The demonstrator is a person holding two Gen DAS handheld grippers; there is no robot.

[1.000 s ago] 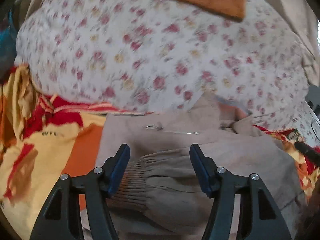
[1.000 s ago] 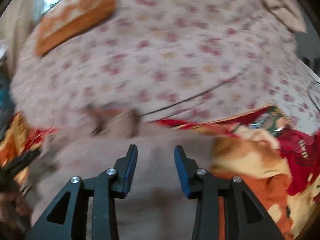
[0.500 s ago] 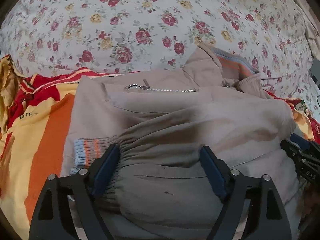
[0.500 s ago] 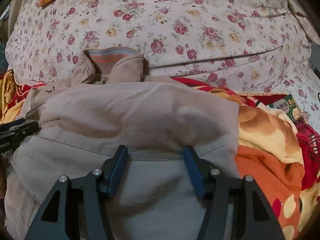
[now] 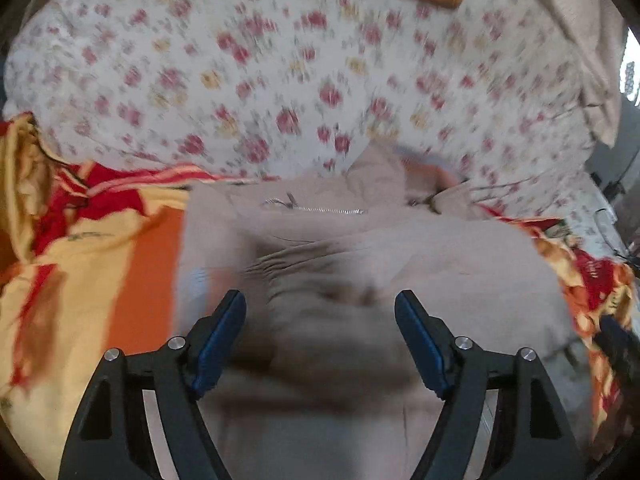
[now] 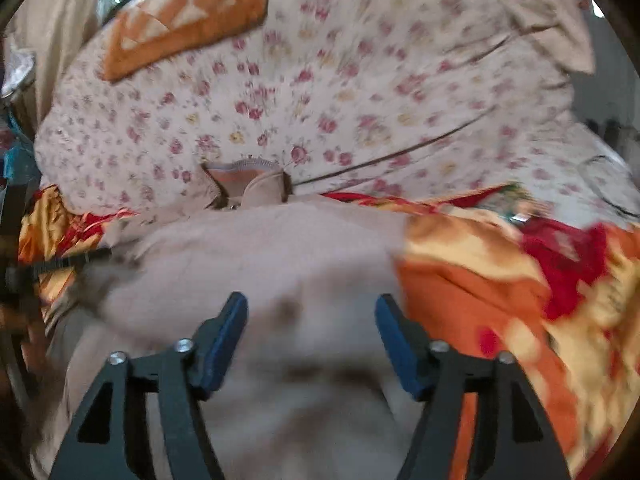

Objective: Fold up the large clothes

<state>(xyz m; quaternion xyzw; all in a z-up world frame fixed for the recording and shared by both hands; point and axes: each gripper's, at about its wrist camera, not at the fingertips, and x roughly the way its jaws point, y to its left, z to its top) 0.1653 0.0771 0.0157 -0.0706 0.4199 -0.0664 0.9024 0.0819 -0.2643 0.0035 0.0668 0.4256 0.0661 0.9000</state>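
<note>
So the beige jacket (image 5: 360, 264) is lying on the bed, spread over an orange/yellow/red blanket (image 5: 132, 264), w/ its collar (image 6: 248, 184) at the far end up against the floral duvet (image 5: 280, 80). Long axis runs straight away from us, hem end nearest, collar end farthest. Our left gripper (image 5: 320, 332) hangs over the jacket's left half and our right gripper (image 6: 310, 332) over its right half near the edge by the blanket, so both are about equally close and the cloth is directly under and ahead of the jaws. Left jaws are wide apart but closing a bit, right jaws are opening; jacket fabric shows between each pair but afaict the pads aren't pinching anything, so nothing's held rn. Material-wise it's a soft matte woven shell, kinda puffy and rumpled, w/ a metal zip (image 5: 316, 209) across the chest and a ribbed knit collar w/ orange/blue stripes. Prob floppy, will sag when lifted. There's an orange patterned pillow (image 6: 188, 12) at the far end of the bed. Both views are pretty blurred tbh.
</note>
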